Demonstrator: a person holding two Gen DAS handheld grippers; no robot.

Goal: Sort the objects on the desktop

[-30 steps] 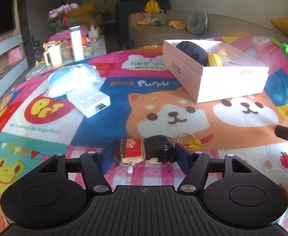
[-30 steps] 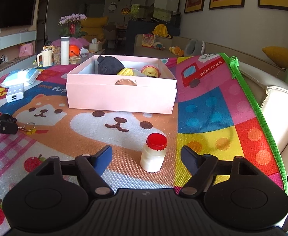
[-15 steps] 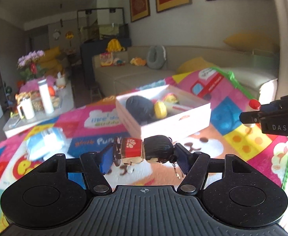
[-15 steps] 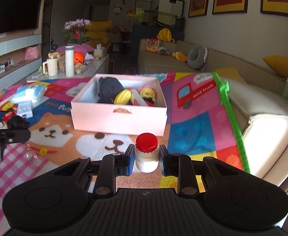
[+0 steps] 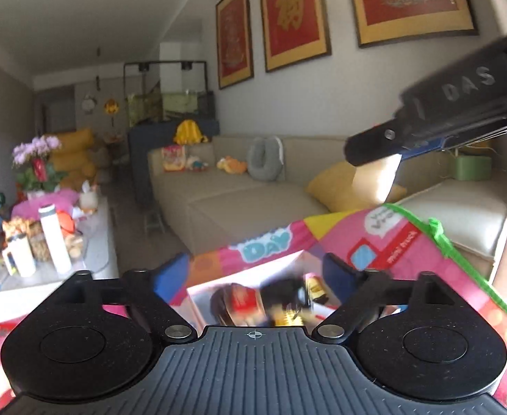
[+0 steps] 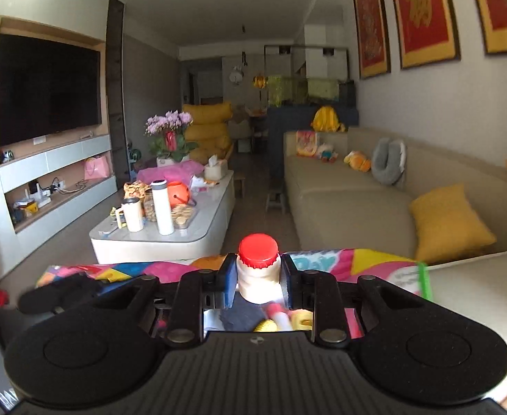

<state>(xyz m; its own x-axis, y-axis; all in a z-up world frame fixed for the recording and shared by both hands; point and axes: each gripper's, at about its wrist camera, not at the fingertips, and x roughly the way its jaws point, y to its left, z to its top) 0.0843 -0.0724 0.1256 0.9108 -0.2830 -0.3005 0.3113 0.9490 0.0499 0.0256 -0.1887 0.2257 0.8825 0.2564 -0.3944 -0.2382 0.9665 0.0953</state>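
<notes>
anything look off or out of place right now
Nothing looks spilled or damaged. The small white bottle with the red cap sits upright between the right gripper's pads. Under the opening left gripper, a blurred doll keychain is over the pink box, no longer gripped.

Counted two grippers (image 5: 255,269) (image 6: 258,278), one bottle (image 6: 257,269) with one red cap, one pink box (image 5: 250,269), one keychain doll (image 5: 263,299), one mat (image 5: 409,242). Saw three framed pictures (image 5: 409,0), two white flasks (image 6: 162,207), one TV (image 6: 47,90), one yellow cushion (image 6: 450,221).
</notes>
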